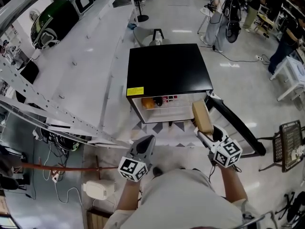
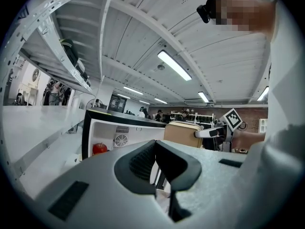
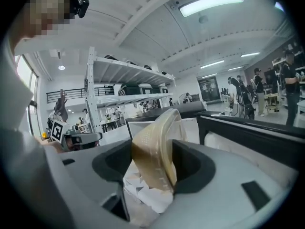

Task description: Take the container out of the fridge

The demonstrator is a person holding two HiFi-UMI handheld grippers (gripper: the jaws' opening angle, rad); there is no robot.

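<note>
Head view | 1 fridge [image 1: 169, 68] | right hand-held gripper [image 1: 204, 131] grips 1 container [image 1: 202, 113] | left hand-held gripper [image 1: 147, 141] closed

No writing can be read anywhere.
A yellow sticker [image 1: 135, 91] sits at the front left corner of the fridge [image 1: 169, 68] top, its print too small to read.
</note>
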